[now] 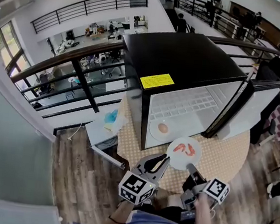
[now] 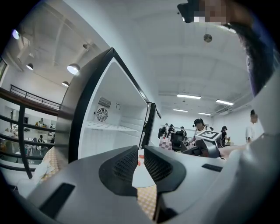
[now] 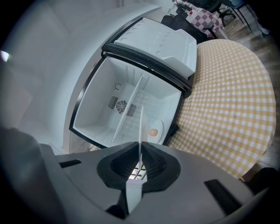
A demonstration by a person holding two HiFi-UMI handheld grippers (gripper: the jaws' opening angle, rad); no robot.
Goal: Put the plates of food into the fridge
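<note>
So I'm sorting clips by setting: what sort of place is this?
Probably a mezzanine in an open-plan office or lab, not a home kitchen: a railing overlooks a lower floor with desks, and the mini fridge stands on a round table with a checked cloth.

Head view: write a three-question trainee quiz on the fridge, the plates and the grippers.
1. True or false: the door of the fridge stands open.
2. What holds the plate of red food? A) the left gripper alone; B) the right gripper alone; C) both grippers, one at each side of the rim.
3. Fill in: the second plate, with one round pale item on it, lies ___ the fridge.

Key: 1 true; 2 C; 3 inside.
</note>
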